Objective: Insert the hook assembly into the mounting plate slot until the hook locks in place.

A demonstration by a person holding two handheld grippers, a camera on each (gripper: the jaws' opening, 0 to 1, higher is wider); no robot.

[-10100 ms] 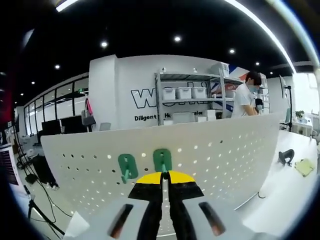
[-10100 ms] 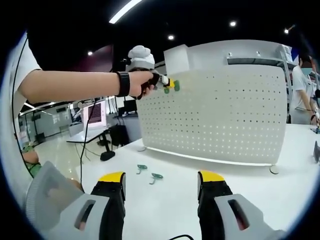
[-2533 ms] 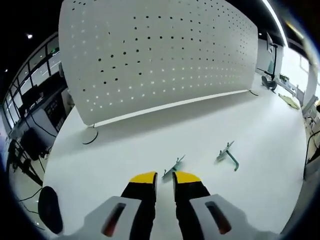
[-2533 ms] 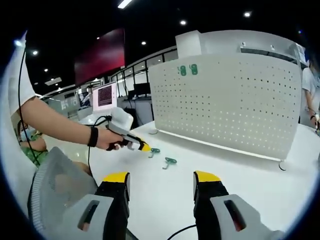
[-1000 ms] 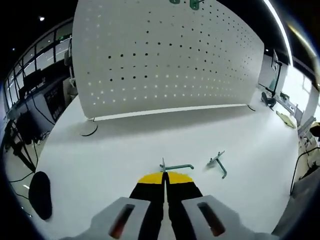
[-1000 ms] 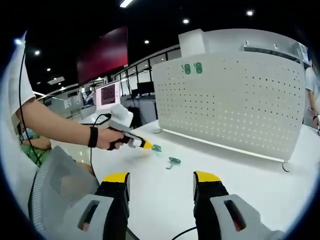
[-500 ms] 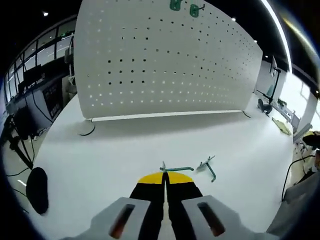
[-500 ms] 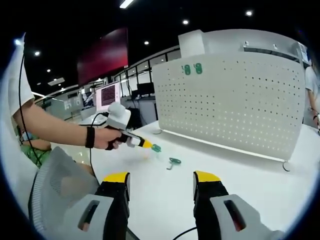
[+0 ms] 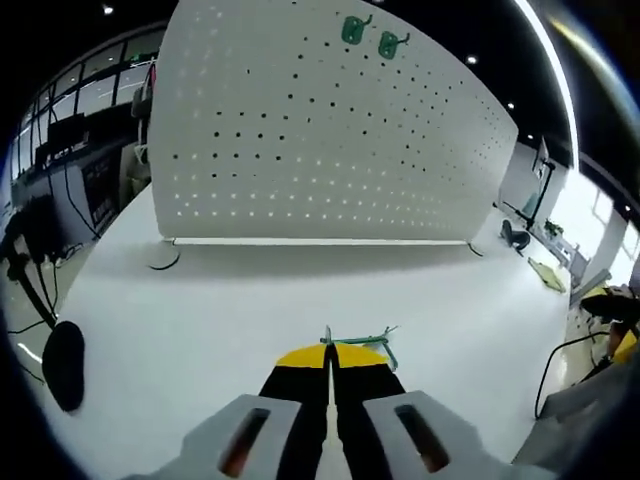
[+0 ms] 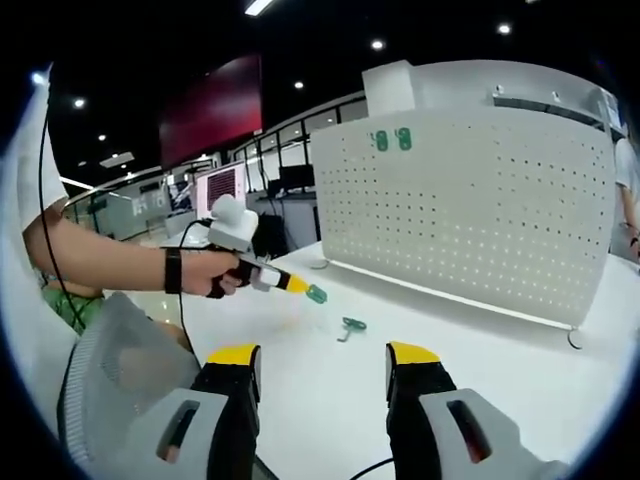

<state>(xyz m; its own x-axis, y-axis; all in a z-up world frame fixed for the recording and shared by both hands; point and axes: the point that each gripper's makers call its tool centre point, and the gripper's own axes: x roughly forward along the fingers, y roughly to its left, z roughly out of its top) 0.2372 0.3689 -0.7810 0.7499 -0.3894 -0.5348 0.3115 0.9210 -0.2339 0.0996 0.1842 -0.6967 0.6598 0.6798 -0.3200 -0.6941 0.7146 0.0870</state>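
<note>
Left gripper (image 9: pixel 329 352): we see its jaws pressed together, pinching a green hook (image 9: pixel 357 339) at lower centre.
Right gripper (image 10: pixel 322 372): jaws spread, holding nothing.
Spare hook (image 10: pixel 351 327): lying on the white table (image 10: pixel 520 370), mid-frame.
Pegboard (image 9: pixel 300 140): two mounted hooks (image 9: pixel 368 36) at its upper edge.

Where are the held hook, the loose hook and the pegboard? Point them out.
Held hook (image 10: pixel 316 294), right gripper view, green plate.
Loose hook (image 10: pixel 351 325), right gripper view, its middle.
Pegboard (image 9: pixel 300 140), left gripper view, bare face.

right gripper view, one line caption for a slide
Left hand-held gripper lifts a green hook toward the pegboard; another hook lies on the table.
</note>
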